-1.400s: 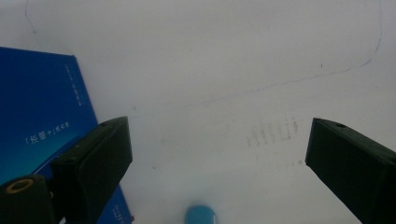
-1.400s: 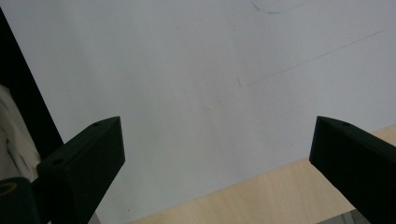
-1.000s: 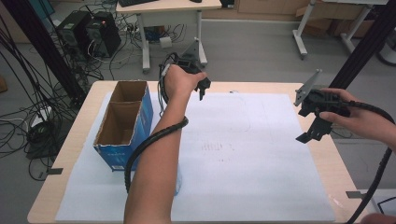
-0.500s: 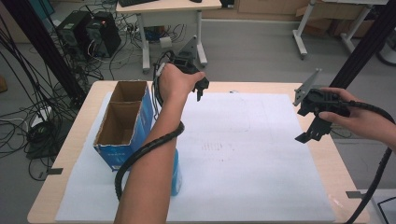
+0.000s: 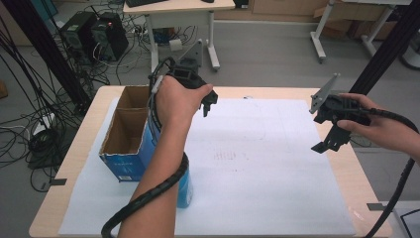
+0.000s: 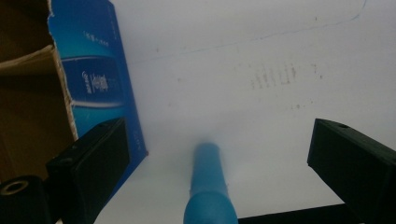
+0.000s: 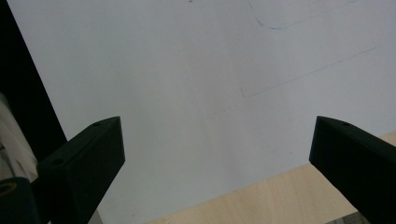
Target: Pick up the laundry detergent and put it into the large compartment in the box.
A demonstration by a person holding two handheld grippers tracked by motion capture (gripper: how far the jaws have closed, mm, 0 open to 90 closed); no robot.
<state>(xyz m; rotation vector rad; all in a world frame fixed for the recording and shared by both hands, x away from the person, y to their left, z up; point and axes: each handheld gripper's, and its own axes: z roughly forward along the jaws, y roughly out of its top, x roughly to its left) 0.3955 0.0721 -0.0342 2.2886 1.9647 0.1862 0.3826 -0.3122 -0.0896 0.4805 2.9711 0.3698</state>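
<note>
Two tools: one in each hand, both held up over the bench (image 5: 74, 163).
High view, box: the brown and blue box (image 5: 130, 134) stands open on the white paper (image 5: 257, 163).
High view, bottle: a blue bottle (image 5: 184, 188) stands just beside the box, at its near corner, partly hidden by the person's arm.
High view, left tool: the left tool (image 5: 208, 101) hangs in the air just past the box's far corner.
High view, right tool: the right tool (image 5: 329, 144) is well apart from the box, over the other edge of the paper.
Left gripper view, left tool: the left tool (image 6: 219, 158) has its jaws wide apart with nothing in them.
Left gripper view, bottle: the bottle's blue neck (image 6: 208, 182) points up between the jaws, not touching them, with the box (image 6: 98, 88) just beside it.
Right gripper view, right tool: the right tool (image 7: 217, 158) has its jaws wide apart over the paper (image 7: 187, 93), holding nothing, far from the box.
</note>
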